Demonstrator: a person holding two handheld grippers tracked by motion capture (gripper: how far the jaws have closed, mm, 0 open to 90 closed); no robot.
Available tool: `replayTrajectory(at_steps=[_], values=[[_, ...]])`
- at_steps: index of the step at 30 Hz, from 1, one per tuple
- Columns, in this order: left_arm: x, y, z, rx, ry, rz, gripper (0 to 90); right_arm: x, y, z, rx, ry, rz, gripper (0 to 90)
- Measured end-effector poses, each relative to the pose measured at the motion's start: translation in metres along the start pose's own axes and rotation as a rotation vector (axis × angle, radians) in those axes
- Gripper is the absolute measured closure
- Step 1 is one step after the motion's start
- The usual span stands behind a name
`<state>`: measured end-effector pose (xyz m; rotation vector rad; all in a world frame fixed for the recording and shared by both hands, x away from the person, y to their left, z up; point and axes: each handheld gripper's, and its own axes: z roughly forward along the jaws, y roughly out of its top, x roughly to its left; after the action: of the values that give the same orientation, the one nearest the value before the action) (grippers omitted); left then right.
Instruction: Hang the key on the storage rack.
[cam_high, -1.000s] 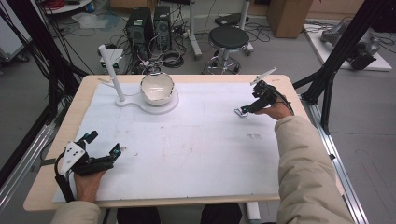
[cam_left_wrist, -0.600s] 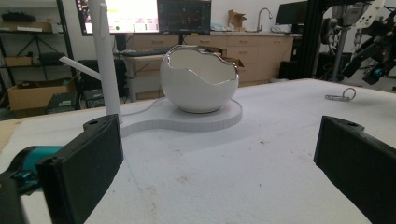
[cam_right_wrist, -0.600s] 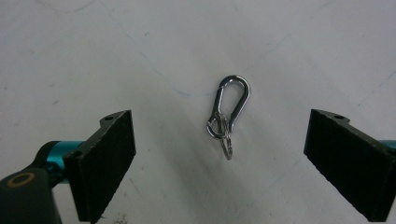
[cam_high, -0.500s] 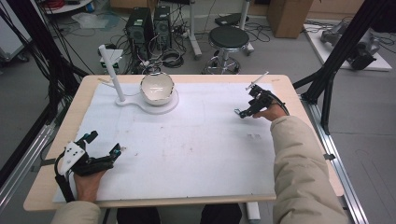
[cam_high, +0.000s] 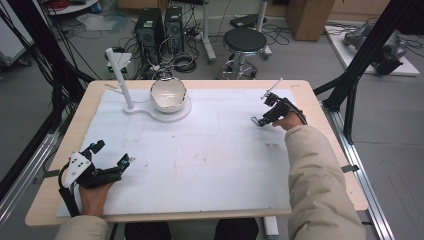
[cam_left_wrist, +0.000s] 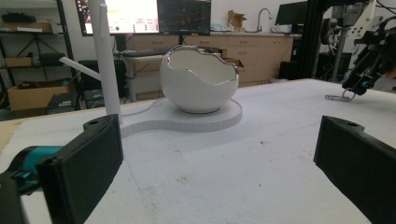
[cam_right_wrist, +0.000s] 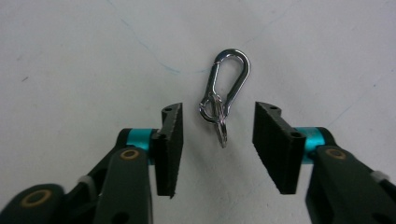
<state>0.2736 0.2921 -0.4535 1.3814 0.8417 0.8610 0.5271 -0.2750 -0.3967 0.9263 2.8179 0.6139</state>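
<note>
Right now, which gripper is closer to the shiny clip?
Right. The right gripper has just been closing around the carabiner, not touching yet. The left gripper rests far across the table.

Left claw (cam_high: 111, 153) resting low, jaws wide apart, right claw (cam_right_wrist: 218, 135) pointing down, jaws just closing

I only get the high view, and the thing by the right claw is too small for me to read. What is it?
Observer: A silver carabiner lying flat on the white mat, with a small ring hooked on.
Operator: Gripped yet?
Observer: No. The right claw has just been closing and the ringed end sits between its jaws, but there are gaps on both sides.
Operator: And the left claw?
Observer: The left claw is wide open with nothing between its jaws, facing the bowl.
</note>
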Motion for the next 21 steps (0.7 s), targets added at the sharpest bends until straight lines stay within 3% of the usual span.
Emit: replayTrajectory(at_steps=[10, 21], values=[[0.0001, 0.0, -0.0002, 0.0, 0.0, 0.002, 1.8, 0.0019, -0.0002, 0.0005, 0.011, -0.006, -0.02, 74.1], [0.0, 0.0, -0.0002, 0.0, 0.001, 0.002, 1.8, 0.0027, -0.0003, -0.0008, 0.011, -0.014, -0.038, 80.7]])
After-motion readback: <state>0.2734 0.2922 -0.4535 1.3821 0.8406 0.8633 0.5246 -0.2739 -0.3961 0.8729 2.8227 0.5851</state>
